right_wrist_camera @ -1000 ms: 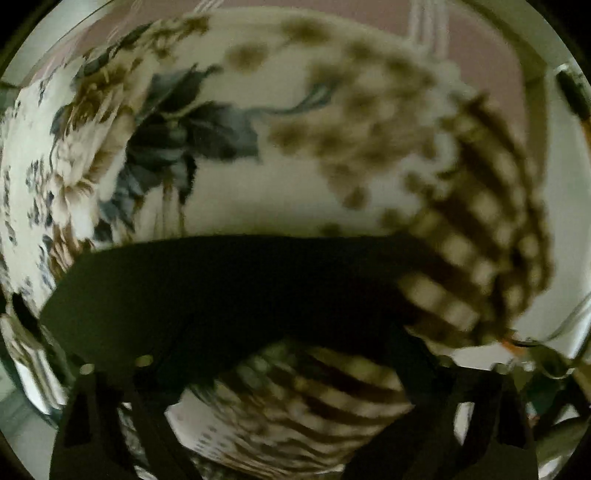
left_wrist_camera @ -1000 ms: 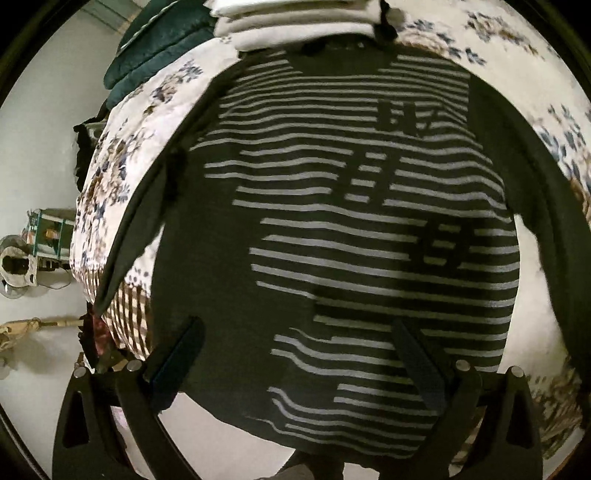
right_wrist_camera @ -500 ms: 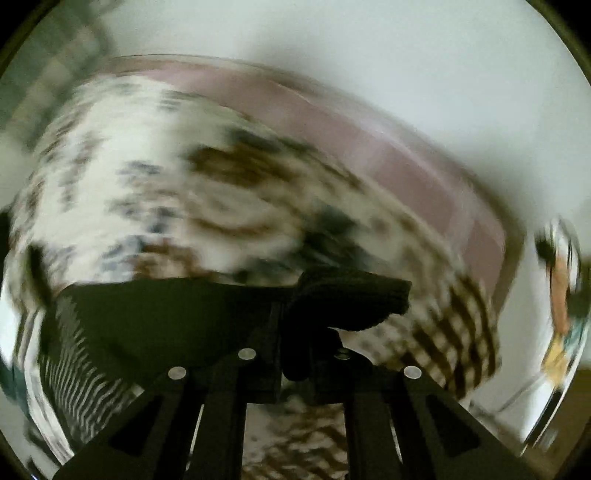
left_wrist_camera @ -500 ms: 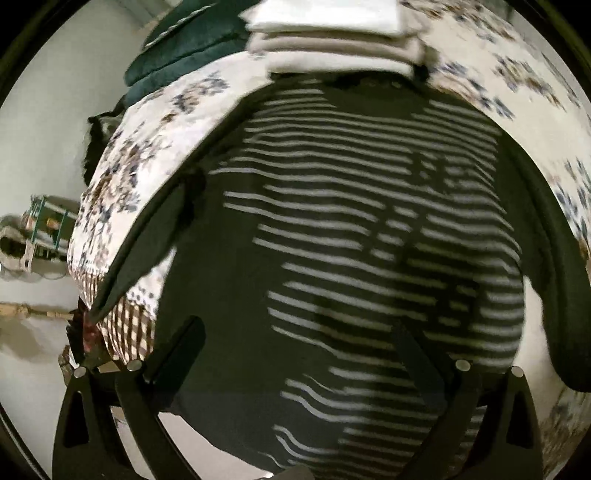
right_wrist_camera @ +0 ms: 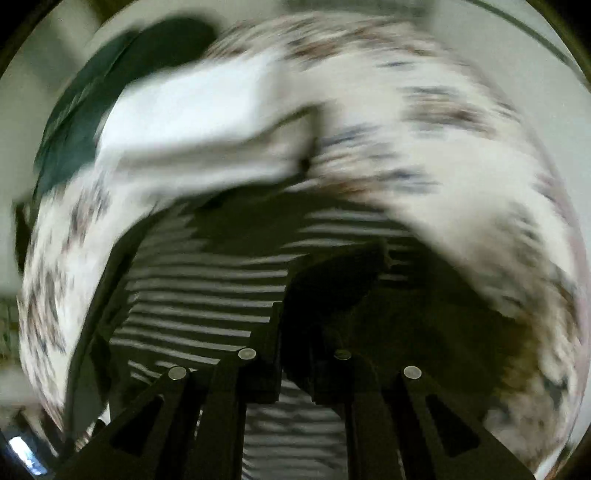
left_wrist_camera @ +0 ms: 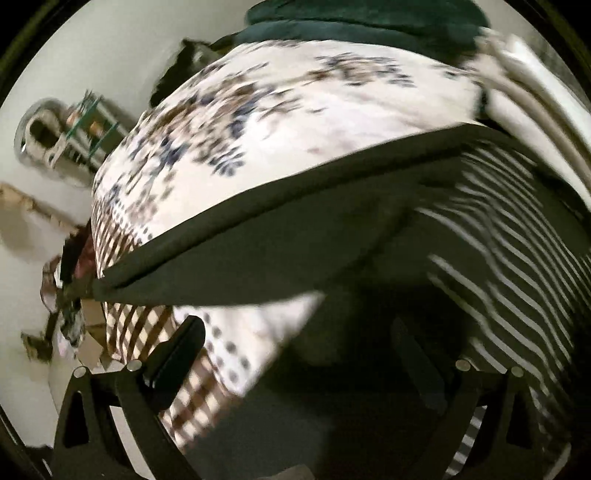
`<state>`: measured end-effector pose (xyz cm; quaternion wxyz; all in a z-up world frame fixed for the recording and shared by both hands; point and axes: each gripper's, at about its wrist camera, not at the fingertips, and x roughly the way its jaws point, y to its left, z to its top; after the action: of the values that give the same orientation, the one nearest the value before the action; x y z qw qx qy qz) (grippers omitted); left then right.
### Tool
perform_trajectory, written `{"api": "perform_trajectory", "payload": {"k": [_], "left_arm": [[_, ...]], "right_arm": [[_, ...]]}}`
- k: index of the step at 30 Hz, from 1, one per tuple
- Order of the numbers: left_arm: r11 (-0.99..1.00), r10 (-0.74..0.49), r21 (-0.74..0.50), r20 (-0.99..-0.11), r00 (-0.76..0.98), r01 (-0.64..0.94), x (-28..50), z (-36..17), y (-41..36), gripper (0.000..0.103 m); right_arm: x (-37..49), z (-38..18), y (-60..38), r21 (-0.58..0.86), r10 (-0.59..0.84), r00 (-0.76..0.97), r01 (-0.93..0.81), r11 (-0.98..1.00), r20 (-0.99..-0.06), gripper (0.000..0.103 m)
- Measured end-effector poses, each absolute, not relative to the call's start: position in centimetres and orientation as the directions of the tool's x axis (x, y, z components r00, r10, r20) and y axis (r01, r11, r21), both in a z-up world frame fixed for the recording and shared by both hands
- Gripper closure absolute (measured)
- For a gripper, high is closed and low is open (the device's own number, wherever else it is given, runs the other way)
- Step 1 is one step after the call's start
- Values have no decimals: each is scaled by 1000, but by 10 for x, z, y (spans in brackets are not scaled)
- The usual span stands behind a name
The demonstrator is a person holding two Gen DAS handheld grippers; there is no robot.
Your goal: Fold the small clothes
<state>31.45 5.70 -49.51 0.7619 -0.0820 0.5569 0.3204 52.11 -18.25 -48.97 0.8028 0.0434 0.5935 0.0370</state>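
A dark shirt with white stripes [left_wrist_camera: 509, 266] lies flat on a floral bedspread [left_wrist_camera: 280, 122]. In the left wrist view its plain dark left sleeve [left_wrist_camera: 258, 251] stretches out to the left. My left gripper [left_wrist_camera: 295, 354] is open and empty, above the shirt's lower left corner. In the right wrist view the striped shirt [right_wrist_camera: 207, 288] lies below, and my right gripper [right_wrist_camera: 299, 332] is shut on the dark right sleeve [right_wrist_camera: 343, 280], holding it lifted over the shirt's body. Both views are blurred.
A stack of folded white clothes [right_wrist_camera: 199, 129] sits past the shirt's collar, also at the upper right in the left wrist view [left_wrist_camera: 535, 96]. A dark green blanket [left_wrist_camera: 362, 18] lies behind it. The bed's edge with a checked border [left_wrist_camera: 125, 325] drops to the floor at left.
My right gripper closed on the right sleeve and swung it left over the striped body. My left gripper turned left toward the left sleeve and stayed open.
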Motion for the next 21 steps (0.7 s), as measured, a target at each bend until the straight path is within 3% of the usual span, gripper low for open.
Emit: {"api": "perform_trajectory", "payload": {"k": [6, 11, 13, 14, 15, 21], "left_arm": [[755, 407, 239, -901, 150, -611, 310, -517, 108, 0], [754, 396, 233, -907, 141, -615, 307, -525, 131, 0], [755, 380, 210, -912, 153, -622, 302, -520, 140, 0], [754, 372, 198, -915, 159, -626, 298, -518, 144, 0], [750, 362, 179, -917, 168, -636, 291, -513, 151, 0], [682, 302, 104, -942, 149, -724, 237, -504, 201, 0]], "right_arm": [[525, -541, -25, 74, 144, 282, -246, 966, -949, 93], [525, -569, 26, 43, 115, 202, -327, 944, -973, 89], [524, -567, 8, 134, 183, 149, -290, 947, -972, 66], [520, -562, -10, 189, 227, 133, -254, 949, -965, 41], [518, -558, -25, 221, 253, 129, -222, 950, -959, 31], [480, -540, -137, 260, 262, 91, -33, 965, -961, 24]]}}
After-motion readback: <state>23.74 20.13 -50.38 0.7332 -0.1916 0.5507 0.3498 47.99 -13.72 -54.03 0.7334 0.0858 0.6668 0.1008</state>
